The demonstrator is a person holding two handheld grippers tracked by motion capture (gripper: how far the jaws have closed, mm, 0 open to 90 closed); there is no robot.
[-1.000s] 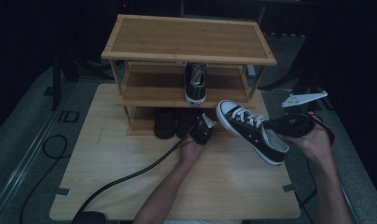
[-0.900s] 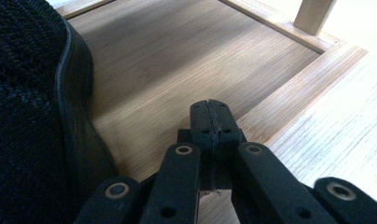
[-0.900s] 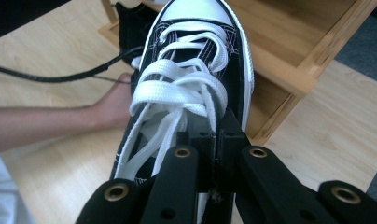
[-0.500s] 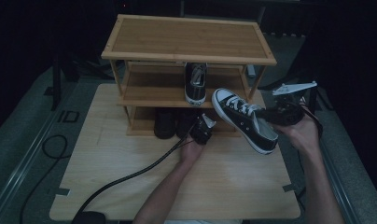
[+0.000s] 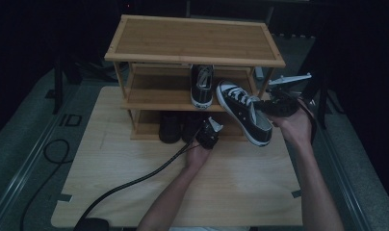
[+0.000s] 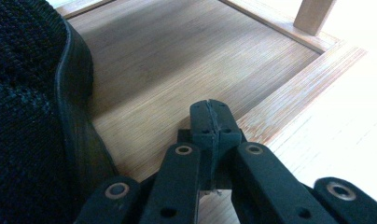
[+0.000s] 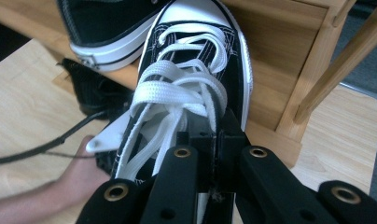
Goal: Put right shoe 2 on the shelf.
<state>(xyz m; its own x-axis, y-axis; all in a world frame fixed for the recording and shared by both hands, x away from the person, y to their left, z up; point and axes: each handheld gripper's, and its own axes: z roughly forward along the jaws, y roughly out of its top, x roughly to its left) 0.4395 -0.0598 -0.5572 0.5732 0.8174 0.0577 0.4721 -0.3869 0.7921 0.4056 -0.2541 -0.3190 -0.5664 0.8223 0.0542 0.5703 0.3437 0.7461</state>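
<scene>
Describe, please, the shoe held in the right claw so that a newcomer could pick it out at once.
Start at the wooden shoe rack on the table. At its right front, level with the middle shelf, the right claw holds a sneaker in the air. Unlike its shelved twin, it is tilted and rests on nothing.

High view looks forward-down over the table; the gripper views sit close, facing the shoe rack at 12 o'clock, shared by all three.
</scene>
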